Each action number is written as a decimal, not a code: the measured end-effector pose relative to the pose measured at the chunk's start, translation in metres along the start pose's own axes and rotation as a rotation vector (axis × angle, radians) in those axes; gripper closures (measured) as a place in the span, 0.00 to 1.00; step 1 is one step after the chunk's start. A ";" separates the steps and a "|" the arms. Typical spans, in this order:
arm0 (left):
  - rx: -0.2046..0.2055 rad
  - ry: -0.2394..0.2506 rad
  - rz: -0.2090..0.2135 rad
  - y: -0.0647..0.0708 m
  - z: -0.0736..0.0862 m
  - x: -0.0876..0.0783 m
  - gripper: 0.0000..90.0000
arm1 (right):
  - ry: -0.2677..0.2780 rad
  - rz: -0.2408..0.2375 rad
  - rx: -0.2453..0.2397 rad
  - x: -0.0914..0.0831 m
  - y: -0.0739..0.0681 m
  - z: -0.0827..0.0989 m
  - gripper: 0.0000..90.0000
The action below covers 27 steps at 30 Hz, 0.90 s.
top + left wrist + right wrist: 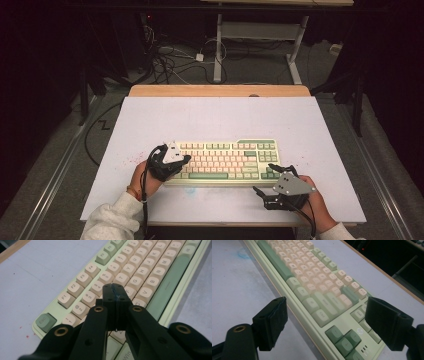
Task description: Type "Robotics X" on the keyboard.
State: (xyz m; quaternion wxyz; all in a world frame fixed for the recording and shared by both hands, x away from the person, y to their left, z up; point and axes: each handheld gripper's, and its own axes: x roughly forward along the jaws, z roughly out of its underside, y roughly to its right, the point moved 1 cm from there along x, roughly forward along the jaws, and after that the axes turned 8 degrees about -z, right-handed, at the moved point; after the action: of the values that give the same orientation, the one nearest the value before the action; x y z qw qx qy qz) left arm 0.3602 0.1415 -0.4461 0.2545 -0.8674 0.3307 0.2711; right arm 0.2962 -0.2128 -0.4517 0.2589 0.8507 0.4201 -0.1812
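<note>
A cream and green keyboard lies on the white tabletop, near its front edge. My left gripper hovers over the keyboard's left end. In the left gripper view its jaws are pressed together with nothing between them, and the left gripper sits just above the letter keys of the keyboard. My right gripper is at the keyboard's front right corner, low over the table. Its black pads stand wide apart, and the Ctrl and arrow keys of the keyboard show beyond the gap.
A wooden strip borders the table's far edge. Beyond it, cables lie on the floor beside another desk's metal frame. A faint blue smudge and red specks mark the tabletop.
</note>
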 end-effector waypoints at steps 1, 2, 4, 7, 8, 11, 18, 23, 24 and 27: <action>0.005 0.000 -0.002 0.000 0.000 0.000 0.97 | 0.000 0.001 -0.002 0.000 0.000 0.000 0.21; 0.004 0.003 -0.002 0.000 0.000 -0.001 0.97 | 0.000 0.001 -0.001 0.000 0.000 0.000 0.21; 0.004 0.006 0.001 0.000 -0.001 -0.002 0.97 | 0.000 0.001 -0.002 0.000 0.000 0.000 0.21; 0.006 0.012 0.003 0.001 -0.002 -0.003 0.97 | -0.001 0.001 -0.003 0.000 0.000 0.000 0.21; 0.009 0.011 0.003 0.001 -0.002 -0.004 0.97 | -0.001 0.001 -0.004 -0.001 0.000 0.000 0.21; 0.011 0.013 0.006 0.002 -0.002 -0.004 0.97 | -0.001 0.002 -0.005 -0.001 0.000 0.000 0.21; 0.016 0.021 0.010 0.004 -0.004 -0.007 0.97 | 0.000 0.003 -0.006 -0.001 0.000 0.000 0.21; 0.022 0.026 0.014 0.006 -0.005 -0.008 0.97 | 0.000 0.004 -0.007 -0.001 0.000 0.000 0.21; 0.022 0.028 0.015 0.006 -0.005 -0.008 0.97 | 0.000 0.004 -0.006 -0.001 0.000 0.000 0.21; 0.023 0.034 0.020 0.008 -0.005 -0.010 0.97 | 0.000 0.004 -0.006 -0.001 0.000 0.000 0.21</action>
State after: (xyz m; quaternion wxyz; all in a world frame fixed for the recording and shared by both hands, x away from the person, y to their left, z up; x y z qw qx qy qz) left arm 0.3503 0.1373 -0.4381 0.2560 -0.8655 0.3466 0.2552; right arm 0.2960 -0.2135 -0.4508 0.2620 0.8507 0.4188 -0.1795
